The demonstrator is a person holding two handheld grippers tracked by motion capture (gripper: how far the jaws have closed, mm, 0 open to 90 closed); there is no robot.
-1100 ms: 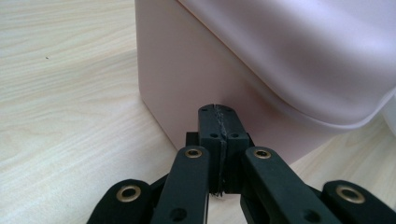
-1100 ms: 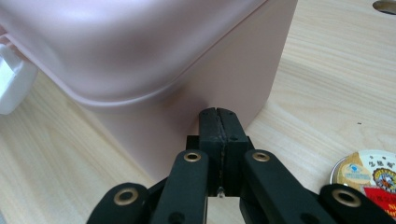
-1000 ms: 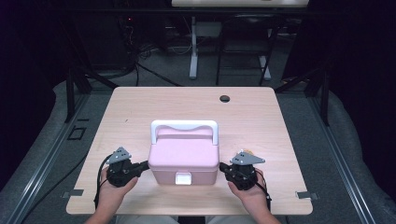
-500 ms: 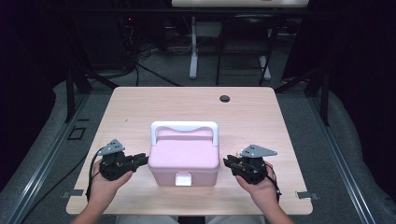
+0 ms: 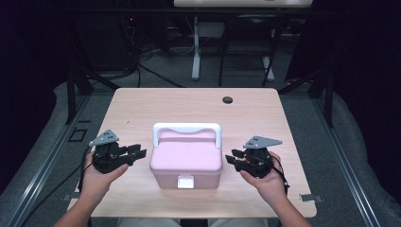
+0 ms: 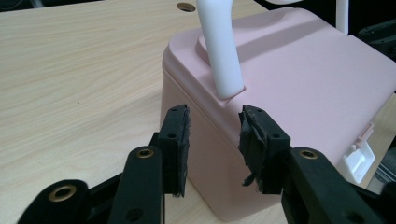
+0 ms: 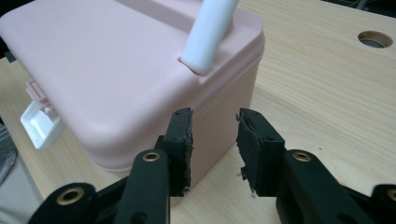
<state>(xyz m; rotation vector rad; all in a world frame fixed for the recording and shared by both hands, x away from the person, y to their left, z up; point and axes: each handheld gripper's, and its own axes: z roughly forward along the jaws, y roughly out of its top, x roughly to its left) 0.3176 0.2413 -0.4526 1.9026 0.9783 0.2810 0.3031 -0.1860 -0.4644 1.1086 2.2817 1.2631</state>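
A pink lidded box [image 5: 187,161] with a white upright handle [image 5: 187,128] and a white front latch [image 5: 185,181] sits on the wooden table [image 5: 142,109], near its front edge. My left gripper [image 5: 141,153] hangs just left of the box, a little above the table, pointing at its side. In the left gripper view the box [image 6: 289,93] lies beyond my left gripper [image 6: 215,140], whose jaws have just been opening with nothing between them. My right gripper [image 5: 230,159] is just right of the box. My right gripper [image 7: 214,140] has also been opening, empty, facing the box [image 7: 116,70].
A round cable hole [image 5: 227,100] lies at the table's far edge. Black frame legs and cables stand on the dark floor behind the table. Bare tabletop lies on the left [image 5: 127,118] and right [image 5: 265,118] of the box.
Both grippers have lifted and drawn slightly outward from the box's sides, and their jaws have gone from shut to open. The box has stayed put.
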